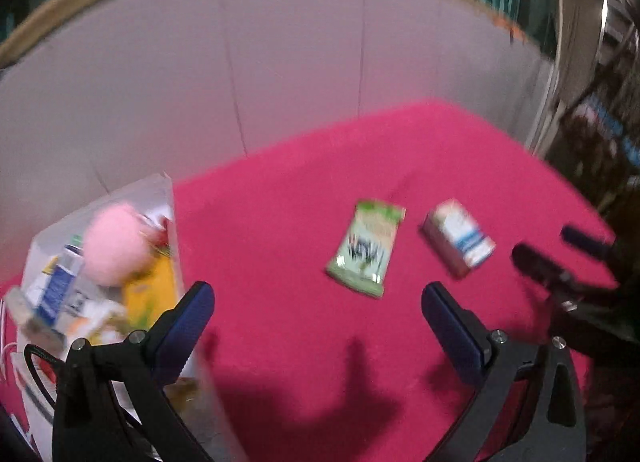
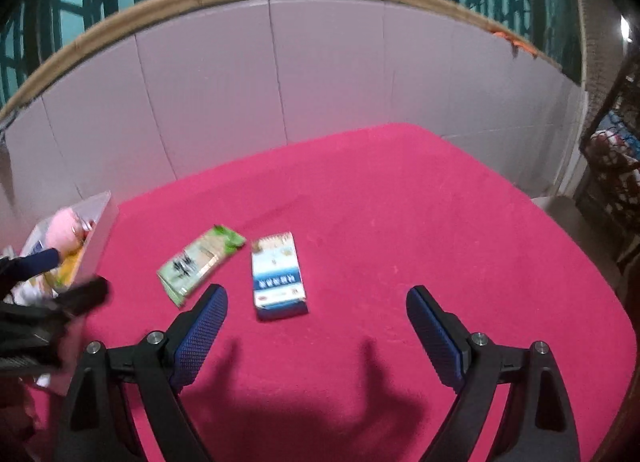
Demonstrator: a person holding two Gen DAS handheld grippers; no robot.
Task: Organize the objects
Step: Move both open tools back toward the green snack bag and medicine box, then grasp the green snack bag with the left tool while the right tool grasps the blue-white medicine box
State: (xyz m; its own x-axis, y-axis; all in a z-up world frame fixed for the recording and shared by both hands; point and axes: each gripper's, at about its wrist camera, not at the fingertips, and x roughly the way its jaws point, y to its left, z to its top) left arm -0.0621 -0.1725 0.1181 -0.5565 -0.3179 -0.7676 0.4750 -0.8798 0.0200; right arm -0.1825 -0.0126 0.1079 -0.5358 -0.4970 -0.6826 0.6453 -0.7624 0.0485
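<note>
A green packet [image 1: 366, 248] and a white-and-blue box [image 1: 460, 238] lie side by side on the pink tablecloth [image 1: 300, 222]. In the right wrist view the packet [image 2: 200, 262] is left of the box [image 2: 278, 276]. My left gripper [image 1: 318, 298] is open and empty, above the cloth, nearer than the packet. My right gripper [image 2: 316, 298] is open and empty, just nearer than the box. The right gripper's fingers [image 1: 552, 262] show at the right in the left wrist view. A clear bin [image 1: 160, 198] at the left holds a pink plush ball [image 1: 114, 248] and several packages.
A pale panel wall [image 2: 320, 82] with a wooden rim stands behind the table. The bin [image 2: 100, 230] sits at the table's left edge. Dark shelving [image 2: 612, 166] stands off the right edge. The left gripper's fingers [image 2: 86, 294] show at the left.
</note>
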